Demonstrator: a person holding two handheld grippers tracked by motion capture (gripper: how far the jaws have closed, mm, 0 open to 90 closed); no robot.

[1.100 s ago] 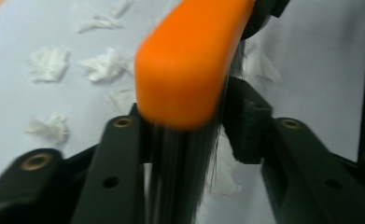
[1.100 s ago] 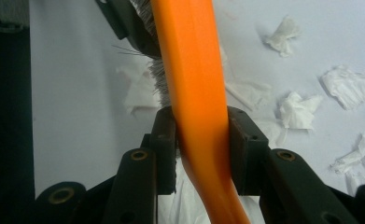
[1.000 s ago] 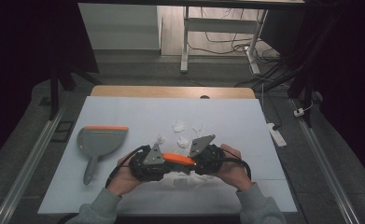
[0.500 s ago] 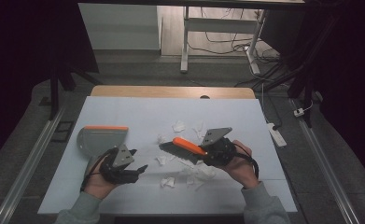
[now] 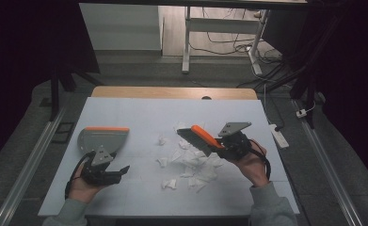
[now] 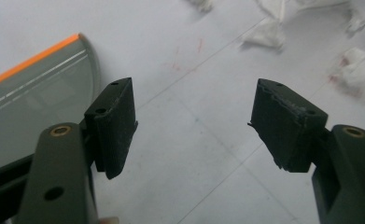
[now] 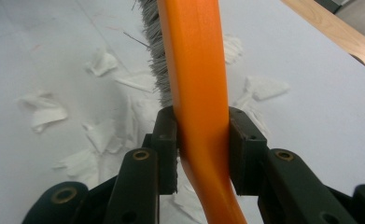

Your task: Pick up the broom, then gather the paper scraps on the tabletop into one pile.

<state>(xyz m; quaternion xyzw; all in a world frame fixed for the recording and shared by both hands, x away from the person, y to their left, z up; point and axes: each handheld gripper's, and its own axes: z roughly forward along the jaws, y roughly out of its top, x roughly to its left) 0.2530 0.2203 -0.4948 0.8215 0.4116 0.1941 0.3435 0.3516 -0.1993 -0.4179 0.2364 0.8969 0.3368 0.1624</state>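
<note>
A grey dustpan [image 5: 104, 138] with an orange front lip lies at the table's left; it is also at the left edge of the left gripper view [image 6: 31, 93]. My left gripper [image 5: 119, 171] hovers just in front of the pan. Its jaws [image 6: 194, 126] have just been opening and now stand open with nothing between them. My right gripper [image 5: 220, 145] is shut on the orange handle of a brush [image 5: 199, 135]. The brush [image 7: 196, 65] is held tilted, its grey bristles above torn white paper scraps [image 5: 191, 162] [image 7: 45, 112] strewn mid-table.
The white table top [image 5: 139, 108] has a wooden strip [image 5: 172, 92] along its far edge. More scraps [image 6: 269, 32] lie right of the dustpan. A white power strip [image 5: 278, 136] lies off the table's right edge. Floor rails run along both sides.
The left gripper has left the brush at mid-table, swung left to the dustpan and opened. The right gripper has carried the brush to the right and tilted it up.
</note>
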